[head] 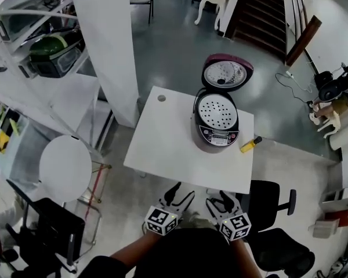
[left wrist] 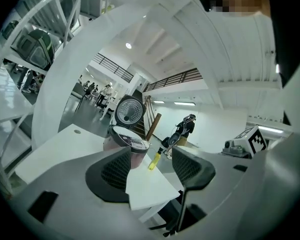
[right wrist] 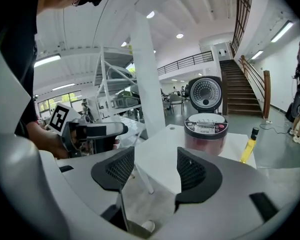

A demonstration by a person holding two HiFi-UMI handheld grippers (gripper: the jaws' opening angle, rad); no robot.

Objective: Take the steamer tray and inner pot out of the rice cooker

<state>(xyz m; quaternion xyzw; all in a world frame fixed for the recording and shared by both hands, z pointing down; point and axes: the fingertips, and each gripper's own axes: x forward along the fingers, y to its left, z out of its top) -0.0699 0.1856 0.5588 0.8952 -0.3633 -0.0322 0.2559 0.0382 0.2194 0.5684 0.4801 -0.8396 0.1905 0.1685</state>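
A maroon rice cooker (head: 216,123) stands on the white table (head: 168,149) at its far right, lid (head: 226,73) swung open and upright. The white perforated steamer tray (head: 217,110) sits in its mouth; the inner pot beneath is hidden. My left gripper (head: 181,194) and right gripper (head: 220,197) hover side by side just off the table's near edge, both open and empty. In the left gripper view the rice cooker (left wrist: 126,143) lies ahead past the open gripper (left wrist: 151,168). The right gripper view shows the rice cooker (right wrist: 206,130) beyond the open gripper (right wrist: 155,168).
A yellow bottle (head: 250,144) lies on the table right of the cooker. A white pillar (head: 107,45) rises at the table's far left corner. A black office chair (head: 278,236) stands at the near right, a round white stool (head: 65,168) at the left, shelving (head: 40,45) behind.
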